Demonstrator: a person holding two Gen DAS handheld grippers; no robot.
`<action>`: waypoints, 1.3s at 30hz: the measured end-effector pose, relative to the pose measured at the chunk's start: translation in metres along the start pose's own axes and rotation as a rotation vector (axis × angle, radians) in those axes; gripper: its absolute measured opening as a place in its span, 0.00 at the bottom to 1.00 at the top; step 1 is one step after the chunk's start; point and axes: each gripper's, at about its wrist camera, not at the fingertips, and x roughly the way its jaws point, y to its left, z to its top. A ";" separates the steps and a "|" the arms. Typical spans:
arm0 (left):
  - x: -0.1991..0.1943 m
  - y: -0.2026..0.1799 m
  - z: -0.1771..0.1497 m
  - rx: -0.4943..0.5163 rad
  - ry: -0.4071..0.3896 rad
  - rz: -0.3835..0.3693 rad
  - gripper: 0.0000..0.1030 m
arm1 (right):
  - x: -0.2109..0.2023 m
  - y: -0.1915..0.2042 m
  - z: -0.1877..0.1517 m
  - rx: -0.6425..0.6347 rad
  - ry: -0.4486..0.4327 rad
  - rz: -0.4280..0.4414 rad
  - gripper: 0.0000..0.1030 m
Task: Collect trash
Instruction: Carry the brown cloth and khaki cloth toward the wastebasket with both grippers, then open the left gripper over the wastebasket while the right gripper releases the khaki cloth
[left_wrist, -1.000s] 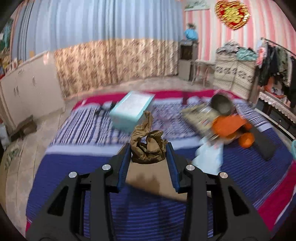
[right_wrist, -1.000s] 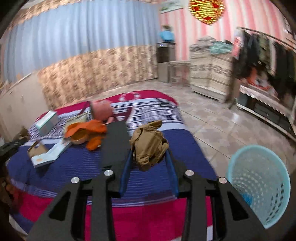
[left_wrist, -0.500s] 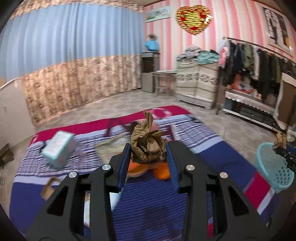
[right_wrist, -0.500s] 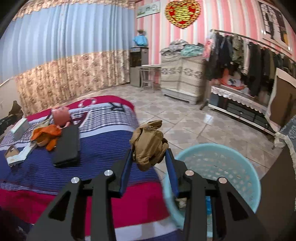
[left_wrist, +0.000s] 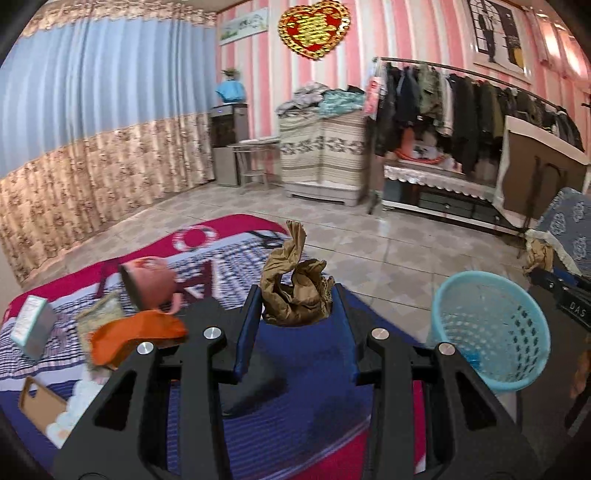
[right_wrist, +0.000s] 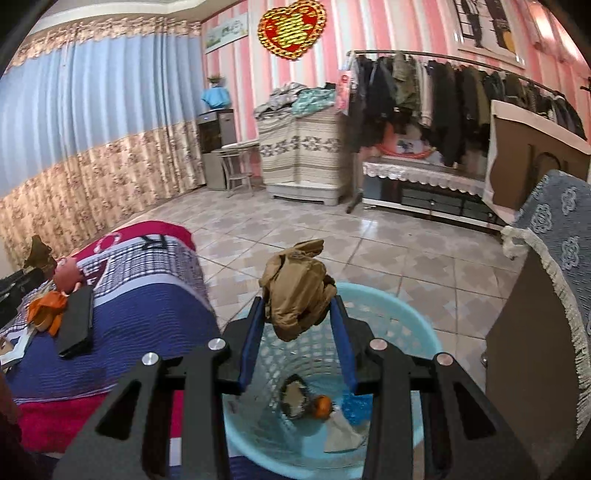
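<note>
While a crumpled brown paper wad (right_wrist: 297, 291), twisted tip up, sits clamped in the right gripper (right_wrist: 297, 314) above the perforated light-blue plastic basket (right_wrist: 421, 332), the left gripper (left_wrist: 295, 314) clamps another upright brown paper wad (left_wrist: 295, 295) left of it, over the striped blue blanket (left_wrist: 295, 424).

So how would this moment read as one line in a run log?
left gripper: holds crumpled brown paper over bed | right gripper: holds brown paper wad over blue basket

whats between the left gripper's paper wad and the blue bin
In the left wrist view, only blue bedcover separates the crumpled brown paper wad from the light blue plastic basket.
</note>
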 end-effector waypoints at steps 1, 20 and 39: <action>0.002 -0.004 0.001 0.003 0.001 -0.009 0.36 | 0.000 -0.004 0.000 0.006 0.000 -0.004 0.36; 0.069 -0.172 0.017 0.117 0.044 -0.252 0.36 | 0.016 -0.070 -0.004 0.069 0.022 -0.152 0.36; 0.083 -0.172 0.008 0.114 0.024 -0.170 0.84 | 0.016 -0.083 -0.009 0.117 0.031 -0.169 0.36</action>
